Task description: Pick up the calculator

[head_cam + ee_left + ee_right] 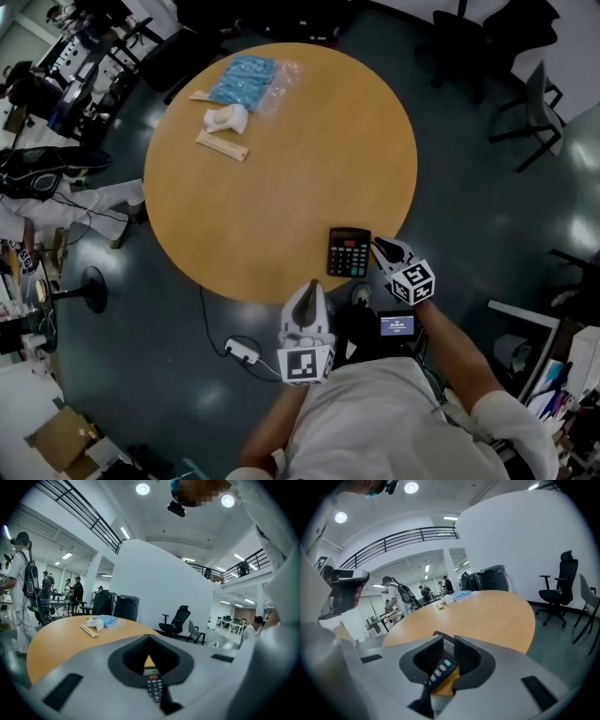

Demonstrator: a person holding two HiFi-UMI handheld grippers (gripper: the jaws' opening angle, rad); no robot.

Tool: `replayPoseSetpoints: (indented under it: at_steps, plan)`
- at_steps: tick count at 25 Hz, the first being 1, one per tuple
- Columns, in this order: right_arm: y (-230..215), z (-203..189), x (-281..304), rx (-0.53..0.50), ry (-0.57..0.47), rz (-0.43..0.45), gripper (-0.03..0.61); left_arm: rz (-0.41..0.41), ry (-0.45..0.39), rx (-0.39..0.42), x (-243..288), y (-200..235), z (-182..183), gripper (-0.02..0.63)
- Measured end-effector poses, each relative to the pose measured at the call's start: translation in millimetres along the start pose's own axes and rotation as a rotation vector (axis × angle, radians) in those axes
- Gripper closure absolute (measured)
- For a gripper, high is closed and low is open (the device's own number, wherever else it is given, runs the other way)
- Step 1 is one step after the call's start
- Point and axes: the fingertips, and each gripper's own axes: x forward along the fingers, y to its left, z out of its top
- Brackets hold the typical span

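Observation:
A black calculator (349, 251) lies flat on the round wooden table (281, 197), close to its near edge. My right gripper (378, 246) hovers at the calculator's right side. In the right gripper view its jaws stand a narrow gap apart (449, 641), and the calculator's keys (440, 667) show through the gap; the pads press on nothing. My left gripper (308, 287) hangs just off the table's near edge, left of the calculator, its tips together. In the left gripper view (149, 639) the calculator (153, 686) shows ahead, beyond the jaws.
At the table's far left lie a blue plastic packet (242, 80), a white object (228, 118) and a flat wooden stick (222, 145). Black office chairs (530, 103) stand around. A white power strip (244, 352) lies on the floor near my feet.

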Motion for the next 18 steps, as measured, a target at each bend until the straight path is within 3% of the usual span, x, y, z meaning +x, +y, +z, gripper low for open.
replayPoseSetpoints:
  at_steps: [2, 10, 18]
  plan:
    - [-5.6, -9.6, 16.0, 0.002, 0.041, 0.026, 0.415, -0.002, 0.008, 0.004, -0.3, -0.1, -2.3, 0.607]
    - [-21.4, -26.8, 49.1, -0.022, 0.134, 0.078, 0.365, -0.014, 0.069, -0.032, 0.8, -1.1, -20.2, 0.607]
    - [-6.5, -26.9, 68.2, -0.032, 0.18, 0.212, 0.365, -0.062, 0.086, -0.013, 6.3, -10.4, -23.8, 0.607]
